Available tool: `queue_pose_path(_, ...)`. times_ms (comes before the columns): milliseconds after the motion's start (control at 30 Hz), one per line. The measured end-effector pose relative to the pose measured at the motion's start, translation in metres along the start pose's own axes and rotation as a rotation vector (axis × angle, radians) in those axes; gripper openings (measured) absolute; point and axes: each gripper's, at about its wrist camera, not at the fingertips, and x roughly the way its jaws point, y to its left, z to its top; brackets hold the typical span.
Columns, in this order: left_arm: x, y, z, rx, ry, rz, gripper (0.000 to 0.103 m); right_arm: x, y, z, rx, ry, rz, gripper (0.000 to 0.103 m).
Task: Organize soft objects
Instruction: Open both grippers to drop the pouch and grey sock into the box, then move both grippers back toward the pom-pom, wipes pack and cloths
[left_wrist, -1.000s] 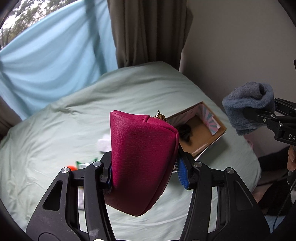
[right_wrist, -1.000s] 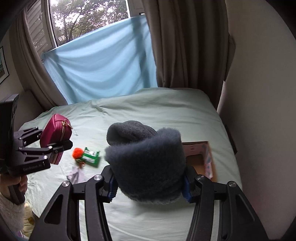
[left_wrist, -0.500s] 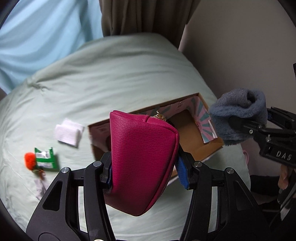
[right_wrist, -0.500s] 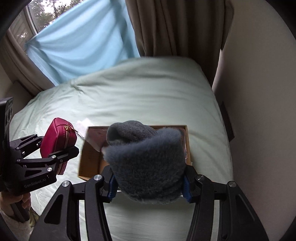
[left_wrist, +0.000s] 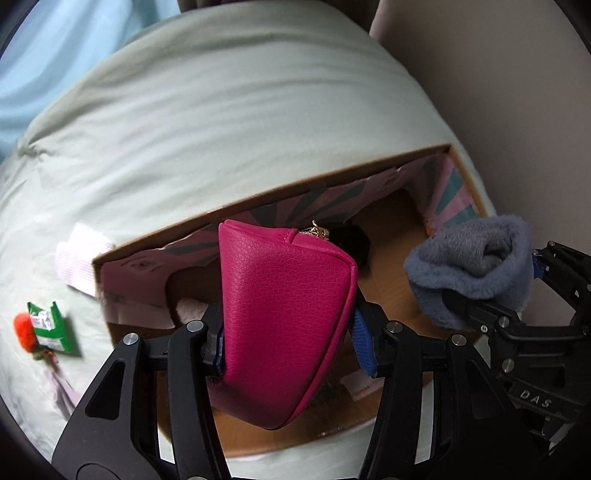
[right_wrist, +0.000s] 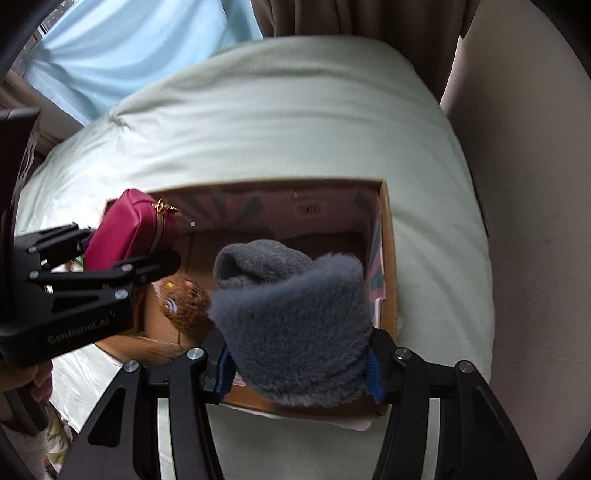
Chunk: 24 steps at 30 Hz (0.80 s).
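Observation:
My left gripper (left_wrist: 291, 343) is shut on a magenta zip pouch (left_wrist: 284, 314) and holds it above the left half of an open cardboard box (left_wrist: 266, 199) on the bed. My right gripper (right_wrist: 299, 365) is shut on a rolled grey fuzzy sock (right_wrist: 291, 317), held above the box's right half (right_wrist: 389, 258). The pouch also shows in the right wrist view (right_wrist: 129, 232), the sock in the left wrist view (left_wrist: 469, 269). Inside the box lie a brown plush toy (right_wrist: 184, 302) and a black fluffy thing (left_wrist: 354, 240).
The box sits on a pale green bed sheet (left_wrist: 221, 110). Left of the box lie a white folded cloth (left_wrist: 79, 254), a green packet (left_wrist: 53, 328) and an orange pom-pom (left_wrist: 22, 330). A wall (right_wrist: 535, 184) runs along the right; curtains (right_wrist: 351, 18) hang behind.
Both grippers have moved forward and down over the box, which now fills the views. Each keeps hold of its object.

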Motion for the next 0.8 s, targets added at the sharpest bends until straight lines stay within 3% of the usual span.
queue_pose_path(167,0.008,-0.001,0.002,0.022,0.016,0.009,0.048,0.009,0.001,0.0,-0.01,0.02,0.002,0.053)
queue_pose_path(233,0.007,-0.003,0.005,0.035,0.013,0.011,0.052,0.011,0.005,0.002,-0.02,0.011,0.013,0.061)
queue_pose_path(267,0.005,-0.003,0.006,0.038,0.012,0.002,0.061,0.01,0.007,0.001,-0.03,-0.002,0.015,0.07)
queue_pose_path(300,0.002,-0.002,0.006,0.039,0.01,-0.005,0.086,0.008,0.009,-0.001,-0.042,-0.015,0.015,0.077)
queue_pose_path(333,0.0,-0.001,0.007,0.04,0.009,-0.004,0.101,0.007,0.01,-0.002,-0.052,-0.027,0.019,0.091)
queue_pose_path(367,-0.003,0.0,0.008,0.041,0.0,0.001,0.103,0.006,0.011,-0.003,-0.059,-0.036,0.025,0.097)
queue_pose_path(800,-0.035,0.016,-0.009,0.016,-0.036,0.023,0.103,-0.01,0.014,-0.016,-0.066,-0.077,0.008,0.097)
